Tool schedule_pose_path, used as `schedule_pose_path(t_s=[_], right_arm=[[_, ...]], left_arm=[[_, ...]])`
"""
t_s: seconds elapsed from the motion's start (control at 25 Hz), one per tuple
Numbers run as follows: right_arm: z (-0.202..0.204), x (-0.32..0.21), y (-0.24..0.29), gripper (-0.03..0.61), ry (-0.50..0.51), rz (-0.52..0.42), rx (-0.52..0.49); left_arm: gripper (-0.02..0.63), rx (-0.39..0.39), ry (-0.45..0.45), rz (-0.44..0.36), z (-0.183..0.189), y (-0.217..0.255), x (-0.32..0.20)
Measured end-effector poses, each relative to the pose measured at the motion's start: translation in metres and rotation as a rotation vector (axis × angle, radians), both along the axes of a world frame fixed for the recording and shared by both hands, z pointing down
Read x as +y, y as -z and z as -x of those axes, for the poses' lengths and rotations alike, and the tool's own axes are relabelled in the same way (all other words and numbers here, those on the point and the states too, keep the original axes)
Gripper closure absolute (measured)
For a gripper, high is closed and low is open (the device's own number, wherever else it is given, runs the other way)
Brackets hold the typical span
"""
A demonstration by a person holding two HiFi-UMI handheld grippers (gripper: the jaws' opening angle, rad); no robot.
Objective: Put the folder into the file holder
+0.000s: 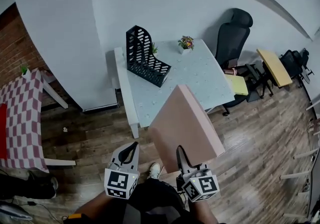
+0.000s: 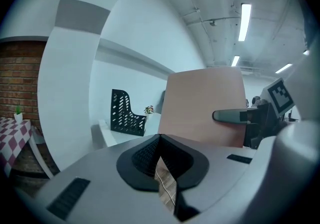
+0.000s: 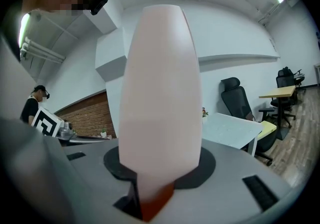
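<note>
A large pink folder [image 1: 185, 125] is held up in the air in front of the white table [image 1: 195, 75], with my right gripper [image 1: 181, 154] shut on its lower edge. In the right gripper view the folder [image 3: 160, 93] rises edge-on from between the jaws [image 3: 152, 188]. The black perforated file holder [image 1: 145, 58] stands at the table's far left, well beyond the folder. My left gripper [image 1: 133, 148] hangs beside the right one with its jaws together and nothing in them. From the left gripper view [image 2: 160, 140] I see the folder [image 2: 205, 108] and the file holder [image 2: 125, 113].
A small potted plant [image 1: 186, 43] sits at the table's back edge. A black office chair [image 1: 232, 35] and a yellow seat [image 1: 239, 85] stand to the right, and a checkered table [image 1: 22, 113] to the left. A person [image 3: 35, 100] stands far off.
</note>
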State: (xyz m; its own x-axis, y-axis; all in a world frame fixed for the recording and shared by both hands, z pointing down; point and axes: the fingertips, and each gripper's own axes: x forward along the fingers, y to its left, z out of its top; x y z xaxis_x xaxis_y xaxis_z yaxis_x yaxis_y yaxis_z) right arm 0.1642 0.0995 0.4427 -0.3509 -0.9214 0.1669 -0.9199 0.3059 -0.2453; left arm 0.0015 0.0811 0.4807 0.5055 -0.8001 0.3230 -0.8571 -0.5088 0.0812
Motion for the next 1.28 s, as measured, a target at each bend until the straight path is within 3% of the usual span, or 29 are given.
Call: schedule_pose_path(t_s=[0.44,0.76,1.0,1.28], right_arm=[[-0.064,-0.064,0.009,0.428,0.05,-0.05,-0.017],[-0.074,-0.097,0.003,0.428,0.074,-0.034,-0.057],[-0.071,-0.127,0.007,0.428,0.079,-0.039,-0.065],[-0.075,-0.172,0.011,0.428,0.05,-0.017,0.036]], left_arm=[[0.604,-0.023,0.016,-0.009,-0.068,0.007,-0.055],[0.604,-0.045,0.063,0.03,-0.067,-0.002,-0.08],[0.604,-0.032,0.04,0.059,-0.072,-0.011,-0.114],[0.605,0.0,0.018,0.062,-0.072,-0.013,-0.163]])
